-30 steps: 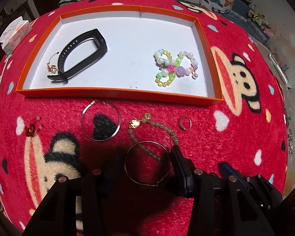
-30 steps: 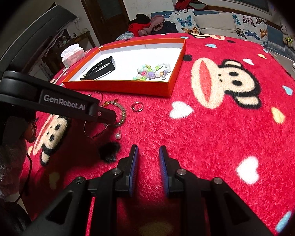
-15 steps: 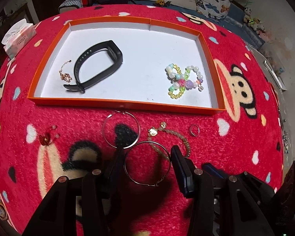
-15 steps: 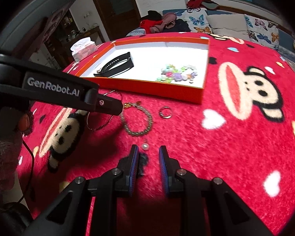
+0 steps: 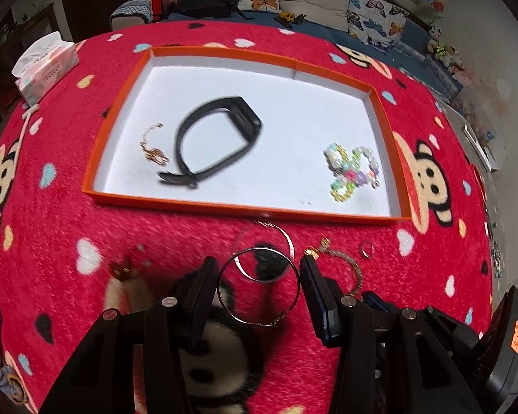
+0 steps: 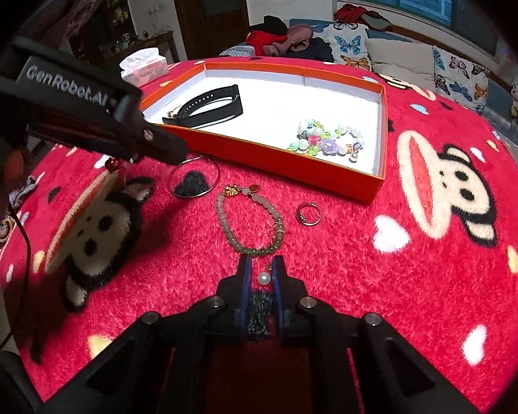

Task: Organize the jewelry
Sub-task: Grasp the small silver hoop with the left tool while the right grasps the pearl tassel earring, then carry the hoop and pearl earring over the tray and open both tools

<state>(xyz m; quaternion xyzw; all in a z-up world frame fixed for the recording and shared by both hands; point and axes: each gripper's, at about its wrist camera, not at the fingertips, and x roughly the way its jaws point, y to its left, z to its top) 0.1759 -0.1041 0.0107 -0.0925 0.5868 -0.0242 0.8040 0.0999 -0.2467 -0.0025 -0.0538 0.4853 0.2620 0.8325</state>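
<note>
Thin silver hoop bangle, light, stiff and slippery, is clamped across its width in the left gripper above the red plush cloth, short of the orange tray. Right gripper, angled steeply down, is clenching on a small white pearl bead: round, likely to squirt out, best pinched dead centre.

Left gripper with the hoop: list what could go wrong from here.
1. The thin hoop is pinched only at its sides by the left gripper; it could twist out before reaching the orange tray.
2. The right gripper has only a small pearl between its pads; it may roll free.
</note>
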